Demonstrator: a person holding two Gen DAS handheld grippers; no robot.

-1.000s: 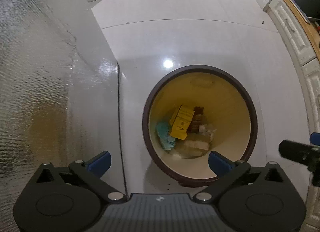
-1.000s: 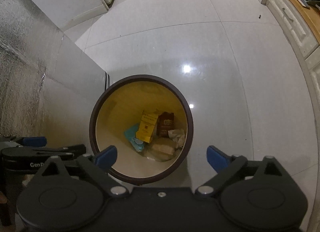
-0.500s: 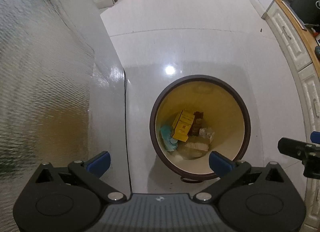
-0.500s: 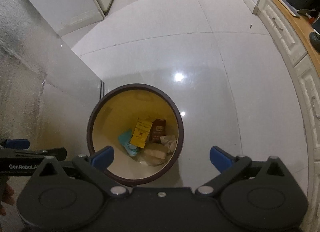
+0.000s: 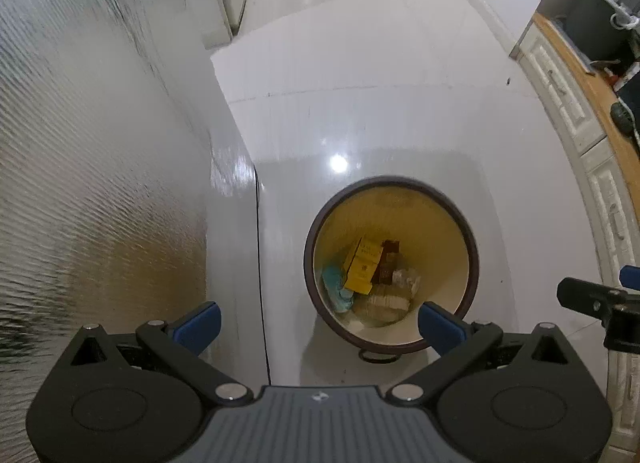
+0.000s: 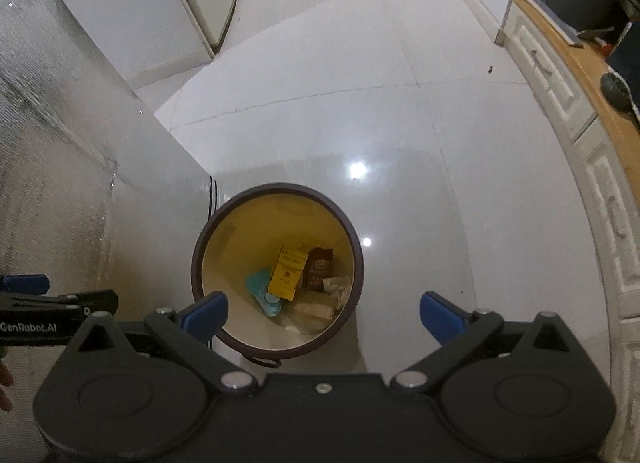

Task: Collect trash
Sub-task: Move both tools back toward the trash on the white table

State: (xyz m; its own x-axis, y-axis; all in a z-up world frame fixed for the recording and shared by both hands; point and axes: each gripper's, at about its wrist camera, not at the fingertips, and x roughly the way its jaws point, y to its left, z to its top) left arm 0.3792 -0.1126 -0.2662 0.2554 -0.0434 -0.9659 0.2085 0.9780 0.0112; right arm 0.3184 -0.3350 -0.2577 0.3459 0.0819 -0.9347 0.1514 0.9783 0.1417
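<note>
- We see the bin [image 6: 276,353] on the floor [image 6: 400,135], with the trash [image 6: 288,275] at its bottom.
- Left tool [image 5: 318,321] and right tool [image 6: 324,315]: jaws wide apart, holding nothing.
- We judge the trash light and crushable; the bin is stiff, so we would take it by the rim.

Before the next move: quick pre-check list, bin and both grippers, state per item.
1. Left gripper empty, jaws wide apart: ok.
2. Right gripper empty, jaws wide apart: ok.
3. Bin upright on the floor, mouth unobstructed: ok.
4. Trash inside the bin, none on the rim: yellow box, brown packet, teal item, crumpled wrappers: ok.
5. Floor around the bin free of more trash: not ok, a small dark speck lies near the cabinets; what it is, cannot tell.
6. Grippers apart from each other: ok.
</note>
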